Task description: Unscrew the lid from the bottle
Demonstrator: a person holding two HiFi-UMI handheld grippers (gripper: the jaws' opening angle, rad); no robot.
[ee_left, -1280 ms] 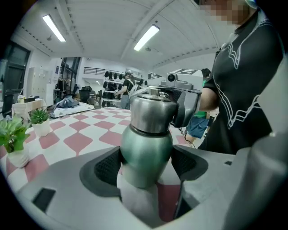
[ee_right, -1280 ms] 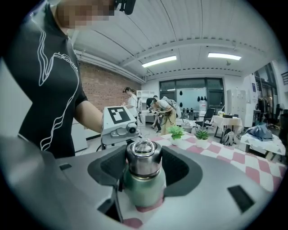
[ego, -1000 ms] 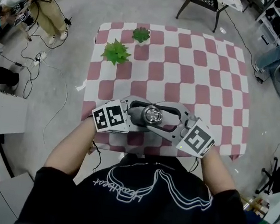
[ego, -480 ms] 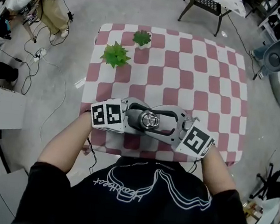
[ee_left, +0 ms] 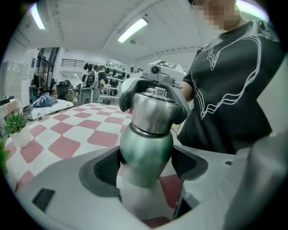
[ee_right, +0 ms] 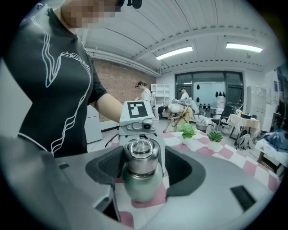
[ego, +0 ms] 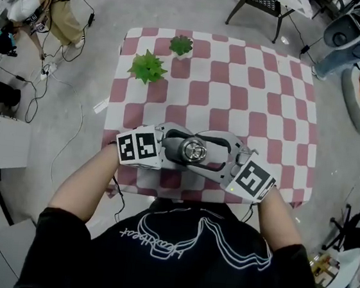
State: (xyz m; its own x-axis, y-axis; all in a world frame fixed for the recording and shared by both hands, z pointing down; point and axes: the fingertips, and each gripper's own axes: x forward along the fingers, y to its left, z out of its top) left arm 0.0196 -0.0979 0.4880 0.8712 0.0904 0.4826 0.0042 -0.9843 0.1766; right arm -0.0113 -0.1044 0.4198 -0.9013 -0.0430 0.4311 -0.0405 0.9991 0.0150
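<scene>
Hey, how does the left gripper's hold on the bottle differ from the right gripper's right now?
The left gripper sits low, on the green body of the bottle; the right gripper sits higher, around the lid. The left gripper's pads press the bottle, clamped shut; the right gripper's jaws have just been opening, leaving a gap beside the lid. Both meet at the same bottle at the near edge of the table.

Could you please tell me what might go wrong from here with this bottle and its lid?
The right tongs have just been opening with the lid between them; re-closing off-centre could slip on its smooth metal. Only the left tongs clamp the bottle, which is close to the near edge of the table; a weaker grip might let it tip or fall.
</scene>
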